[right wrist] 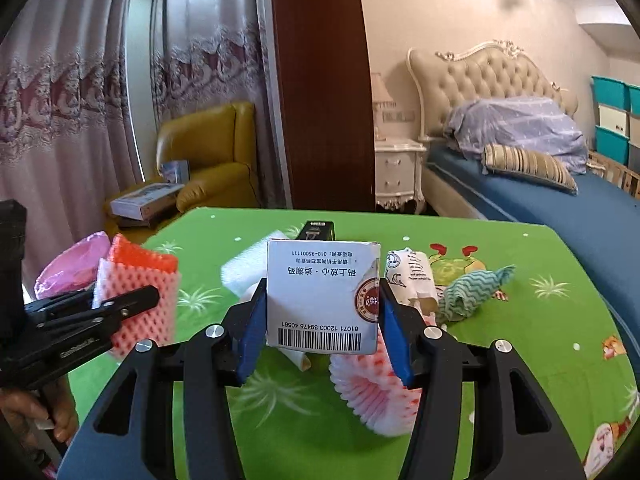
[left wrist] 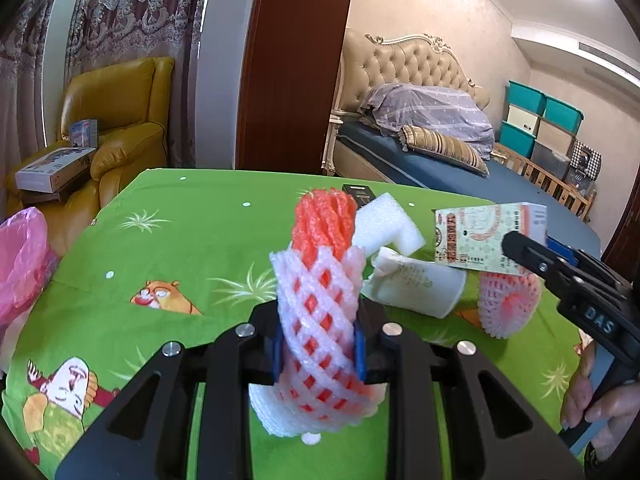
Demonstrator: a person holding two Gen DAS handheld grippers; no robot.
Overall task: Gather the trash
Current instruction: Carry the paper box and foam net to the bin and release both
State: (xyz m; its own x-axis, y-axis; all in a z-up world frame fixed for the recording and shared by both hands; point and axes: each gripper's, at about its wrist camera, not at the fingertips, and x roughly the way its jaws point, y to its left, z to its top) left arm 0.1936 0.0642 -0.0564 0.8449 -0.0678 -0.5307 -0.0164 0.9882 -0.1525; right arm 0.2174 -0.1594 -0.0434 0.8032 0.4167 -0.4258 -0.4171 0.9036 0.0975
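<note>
Presently, findings as follows.
Left claw [left wrist: 319, 354]: closed onto the foam net sleeve [left wrist: 320, 280], blue pads pressing its lower part from both sides.
Foam net sleeve, axis: long axis near upright, tilted slightly, top end pointing away from the camera and up.
Foam net sleeve, appearance: white diamond-mesh foam wrapped over an orange-red inner net; the orange part protrudes at the top.
Foam net sleeve, location: lifted above the green cartoon-print surface [left wrist: 180, 240], near edge.
Right claw [right wrist: 322, 322]: gripping the small carton [right wrist: 320, 292] by its two side faces.
Small carton, axis: end face with barcode turned toward the right wrist camera, print upside down; long axis runs away from that camera.
Small carton, appearance: white card, torn corner, round red seal.
Small carton, location: held above the surface, over a second foam net [right wrist: 372, 392].
Remaining on surface: white foam block [left wrist: 386, 226], crumpled paper cup [left wrist: 416, 288], teal patterned cloth [right wrist: 472, 288].
Left edge: pink bag [left wrist: 20, 264].
</note>
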